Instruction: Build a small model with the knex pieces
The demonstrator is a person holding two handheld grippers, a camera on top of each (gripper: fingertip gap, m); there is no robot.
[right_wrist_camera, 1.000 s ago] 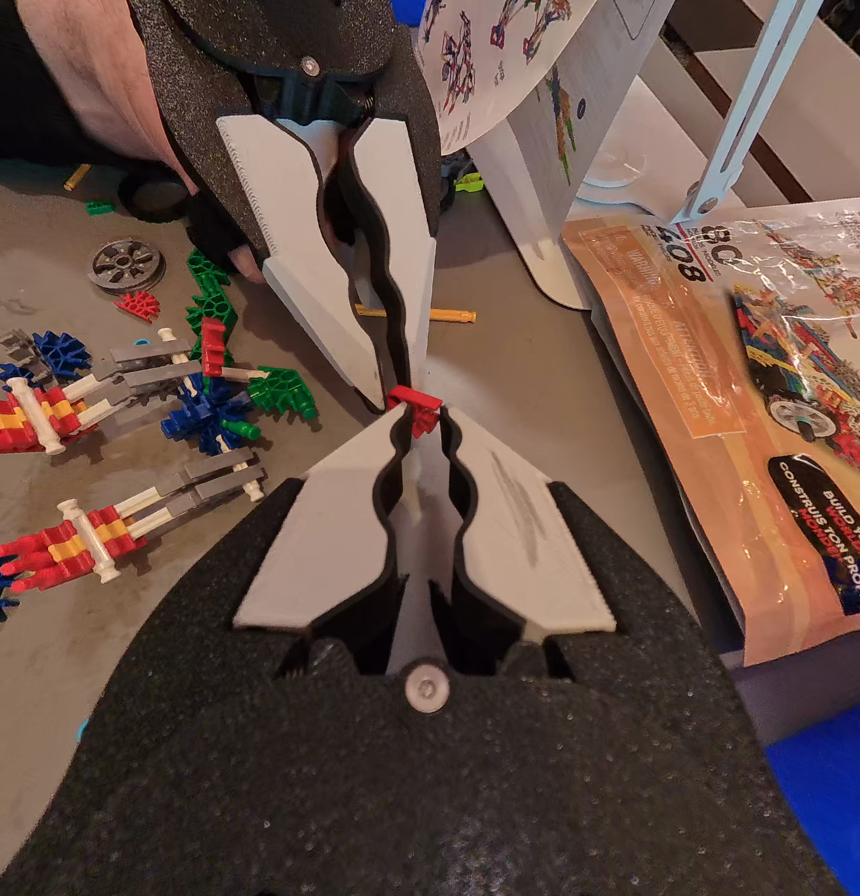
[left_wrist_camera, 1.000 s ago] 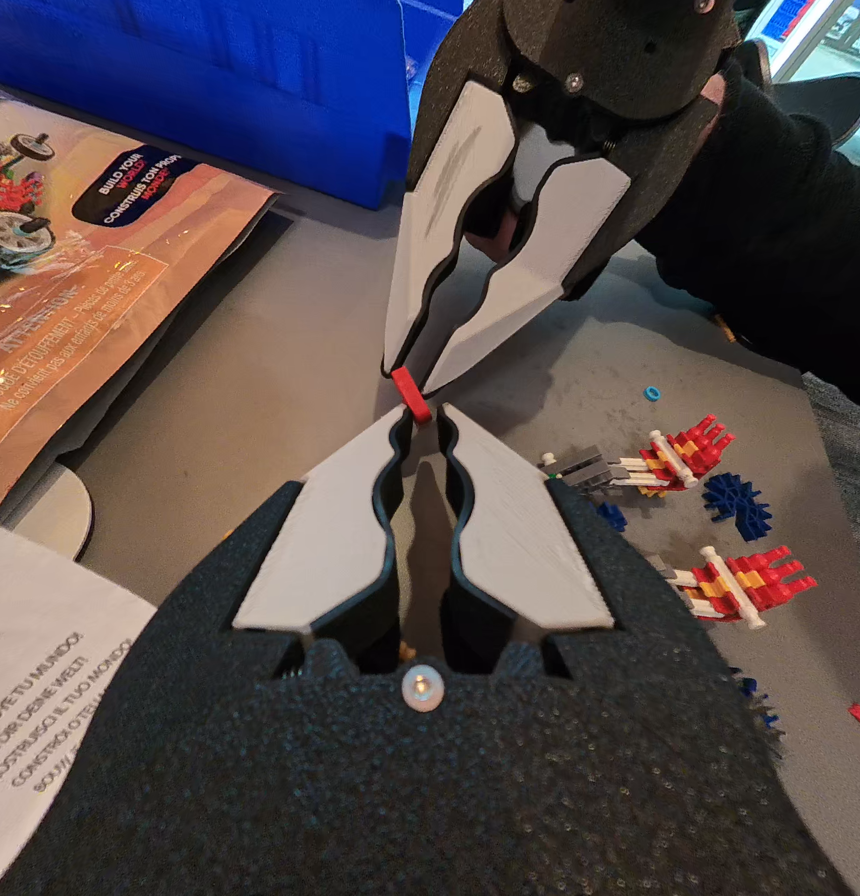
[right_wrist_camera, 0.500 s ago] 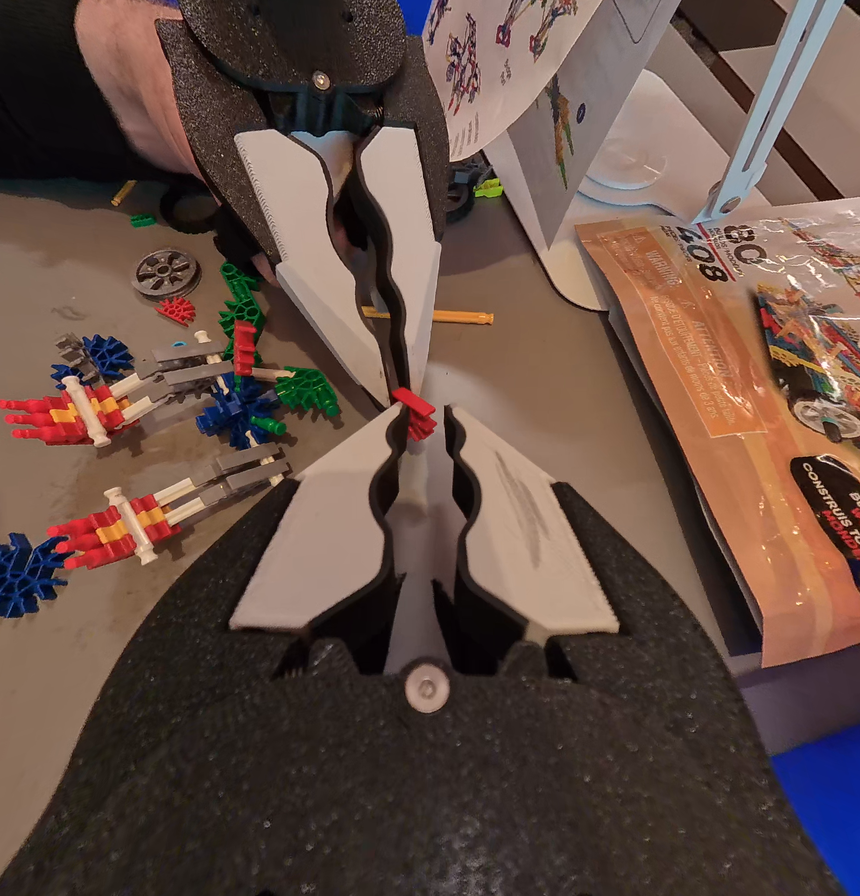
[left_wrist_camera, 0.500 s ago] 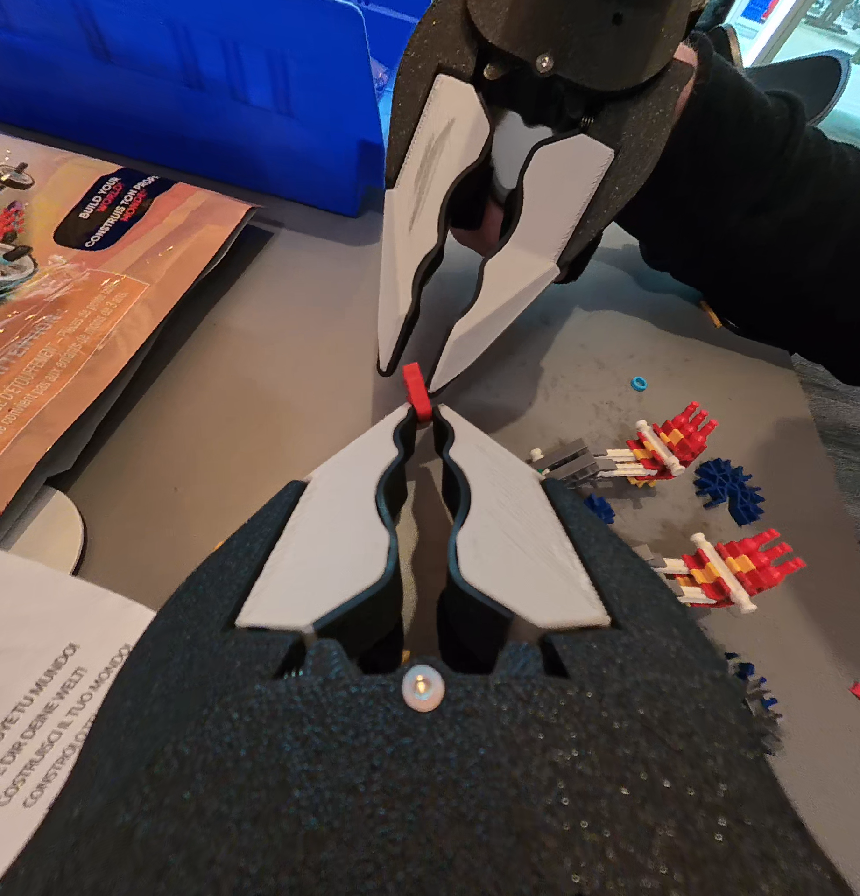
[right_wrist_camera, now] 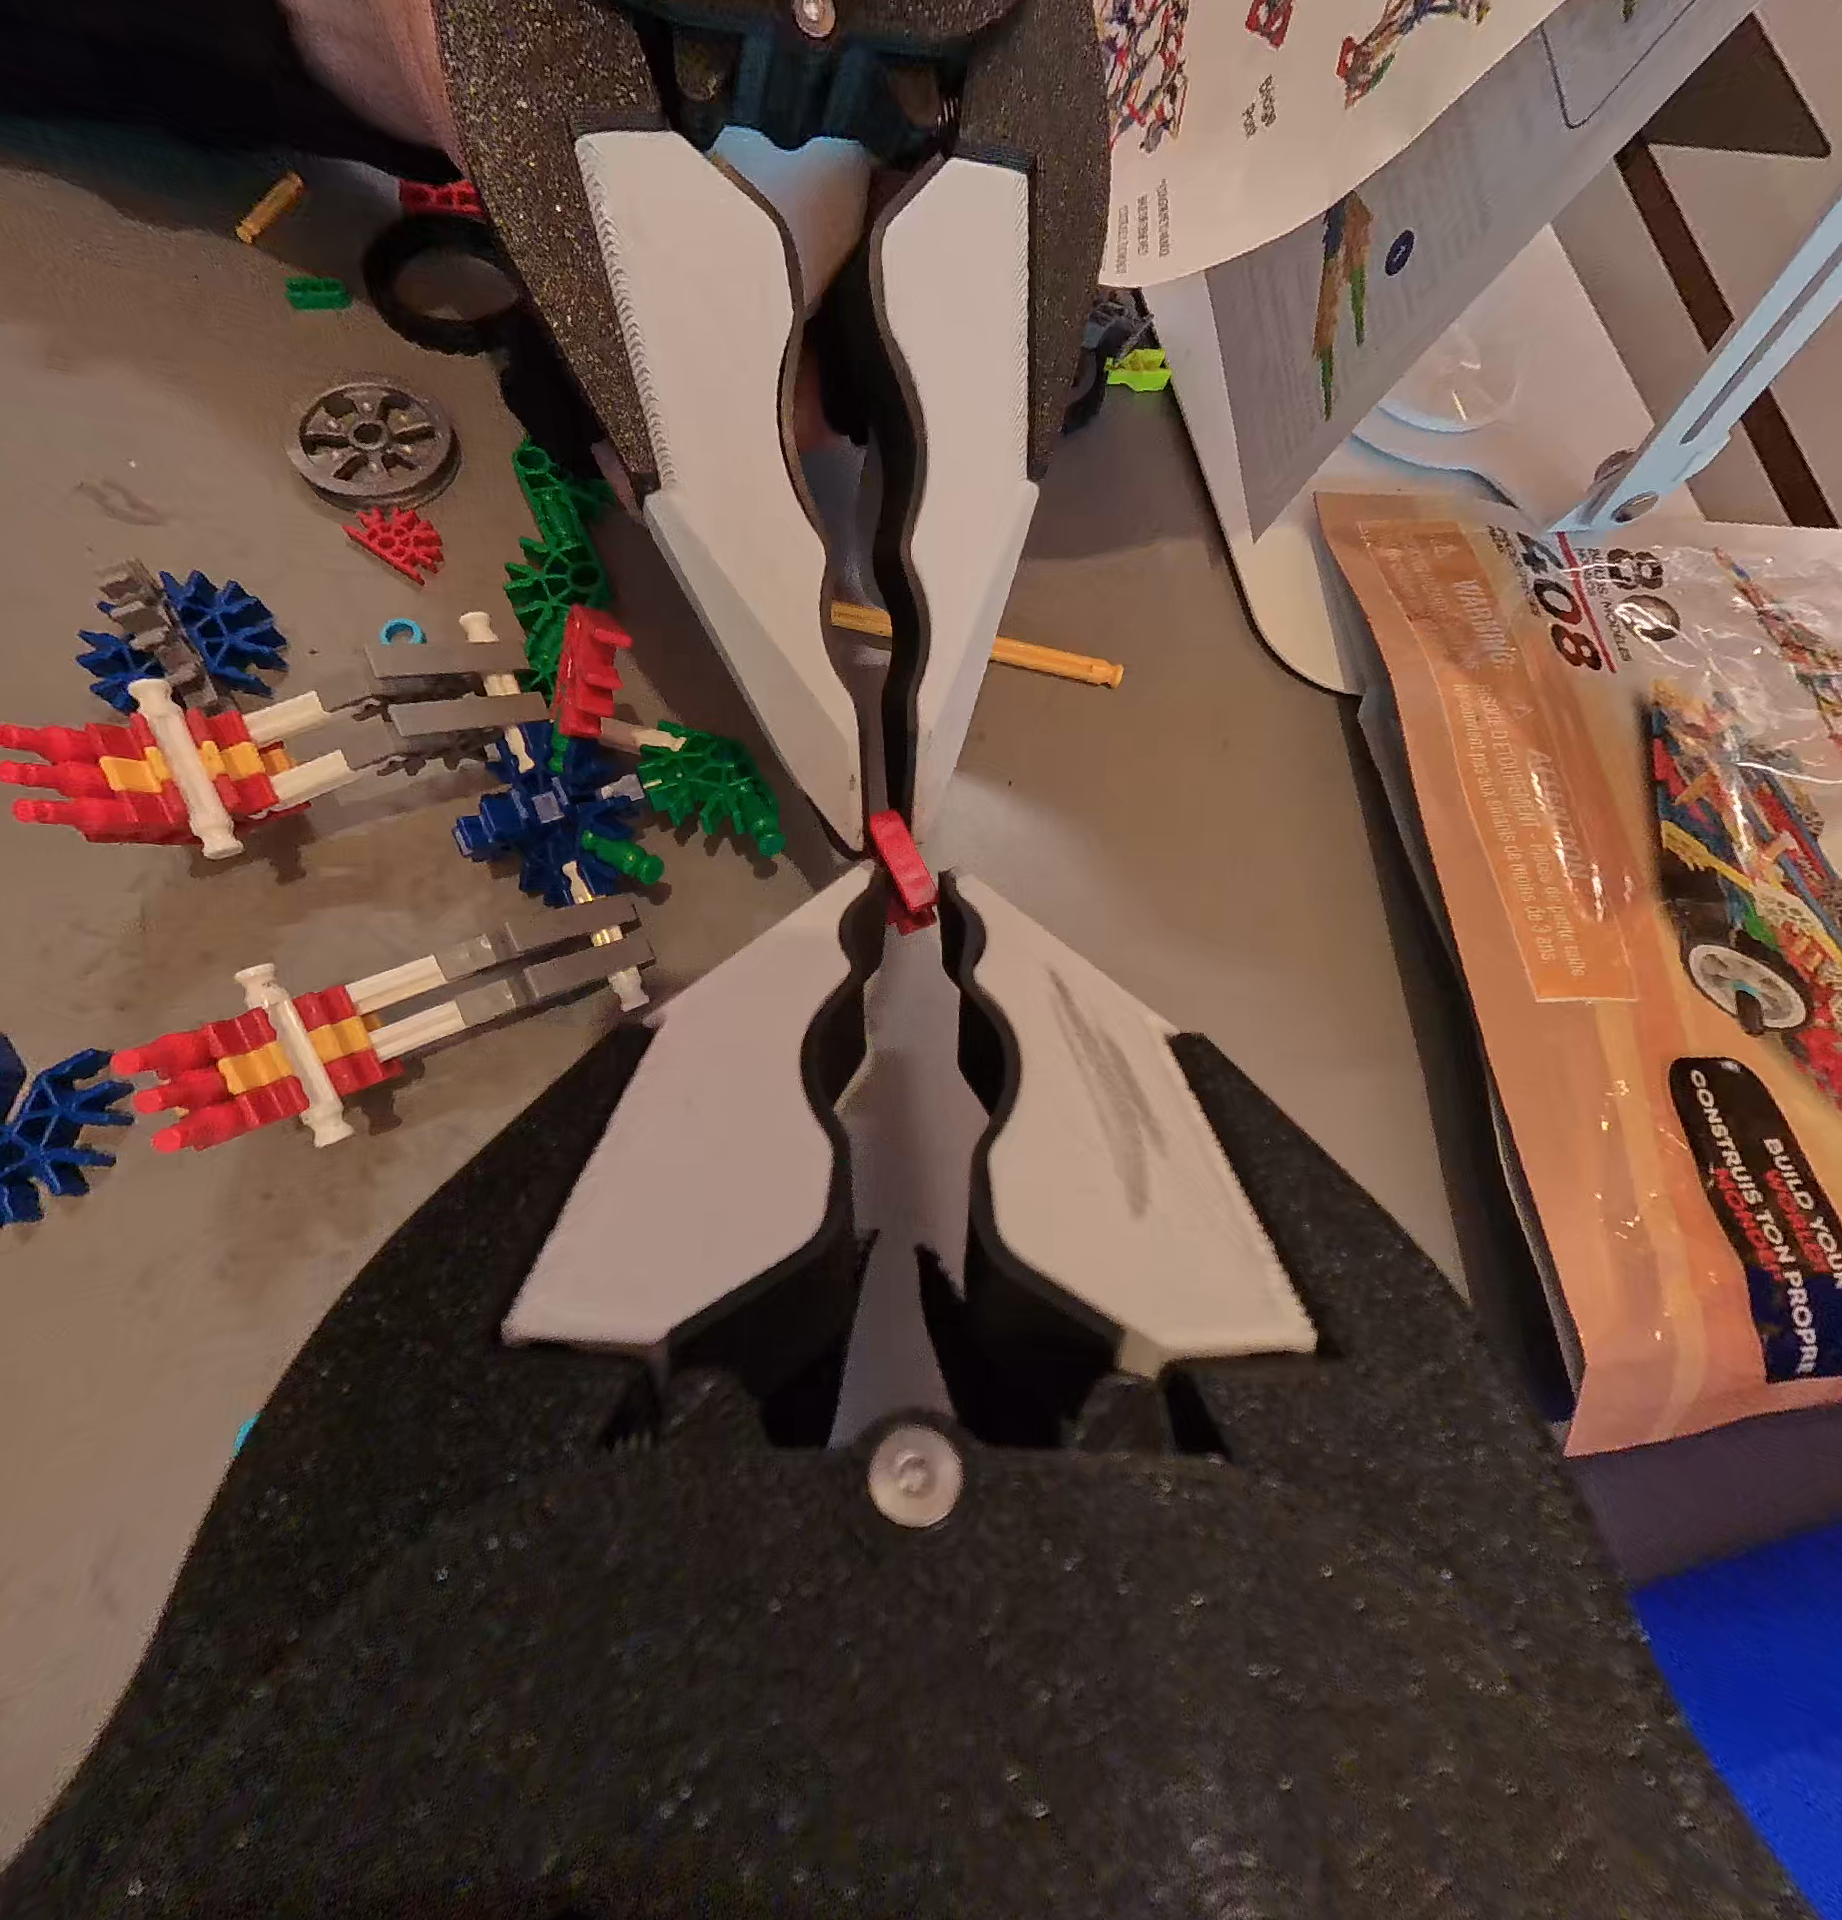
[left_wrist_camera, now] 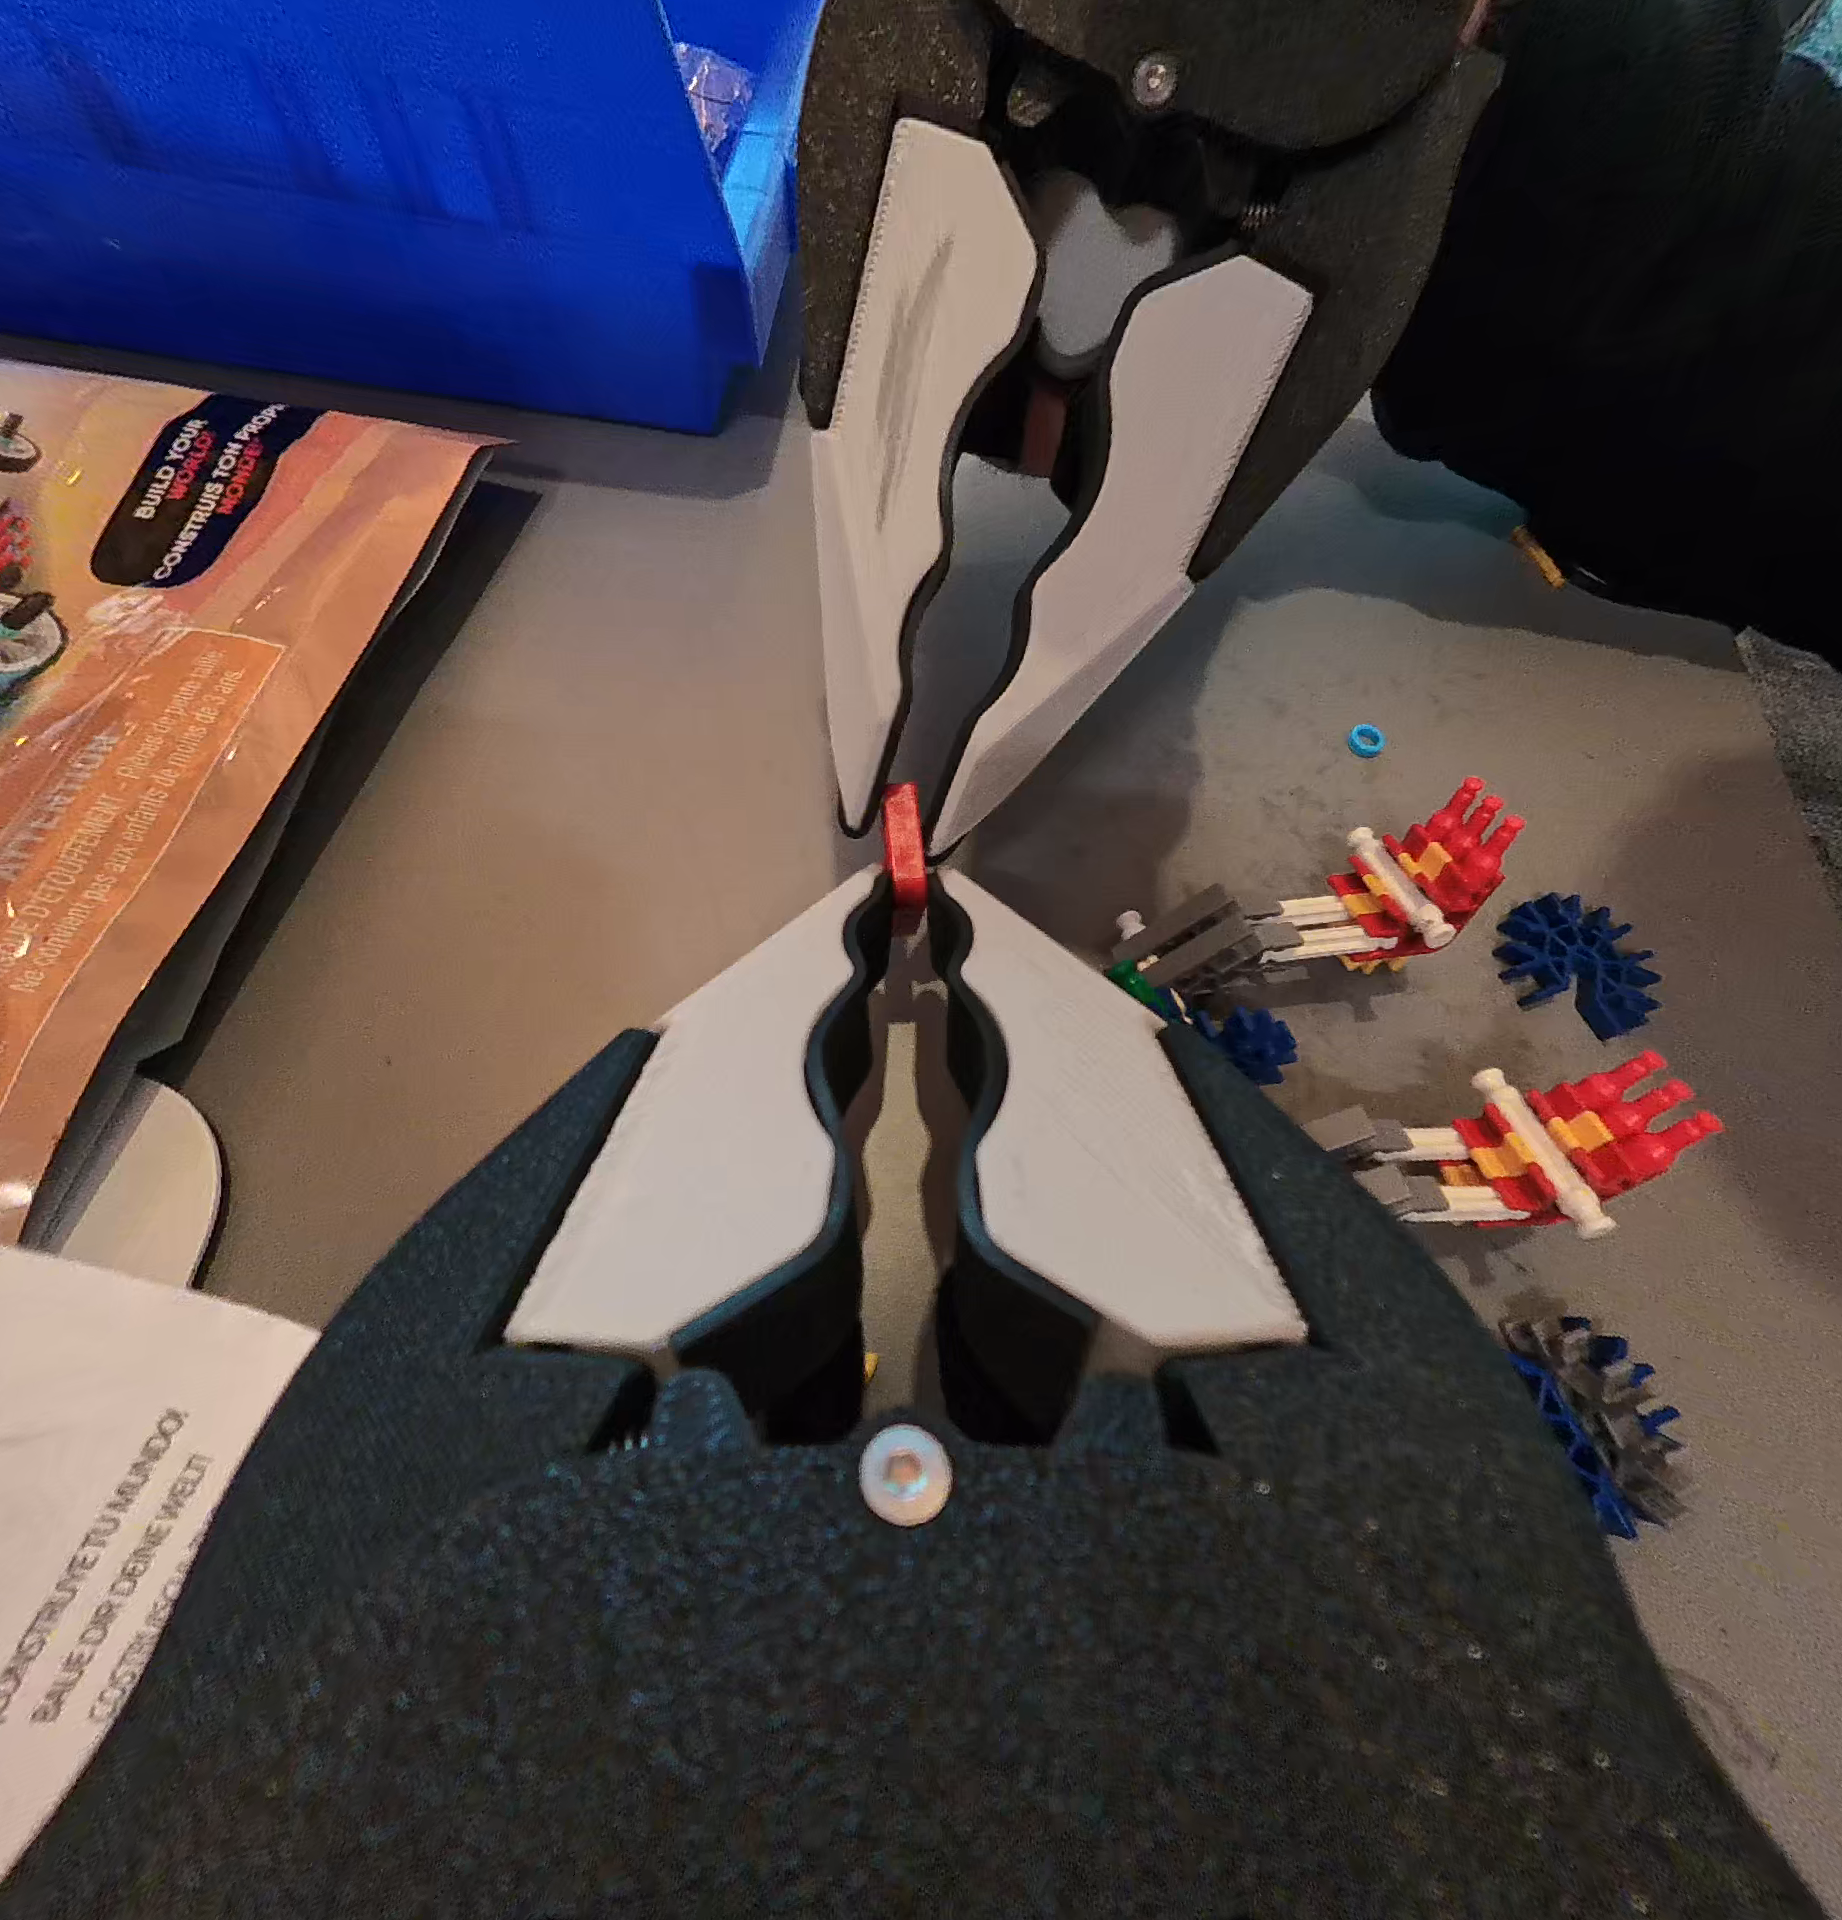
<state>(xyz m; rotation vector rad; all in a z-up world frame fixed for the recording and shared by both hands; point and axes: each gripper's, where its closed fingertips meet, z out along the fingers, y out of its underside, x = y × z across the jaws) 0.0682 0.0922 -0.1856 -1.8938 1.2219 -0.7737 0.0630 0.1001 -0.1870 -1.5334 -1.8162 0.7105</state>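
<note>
The left gripper (left_wrist_camera: 906, 888) pinches a small red piece (left_wrist_camera: 904, 854) at its fingertips, gap narrow. The right gripper (right_wrist_camera: 909, 896) meets it tip to tip, fingers apparently closed on the same piece (right_wrist_camera: 901, 858). The piece's long axis runs between the grippers, above the grey table (left_wrist_camera: 626, 748), near red-and-yellow assemblies (left_wrist_camera: 1561, 1138).

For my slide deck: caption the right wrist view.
Right gripper and left gripper meet tip to tip, pinching a small red piece above the grey table.
</note>
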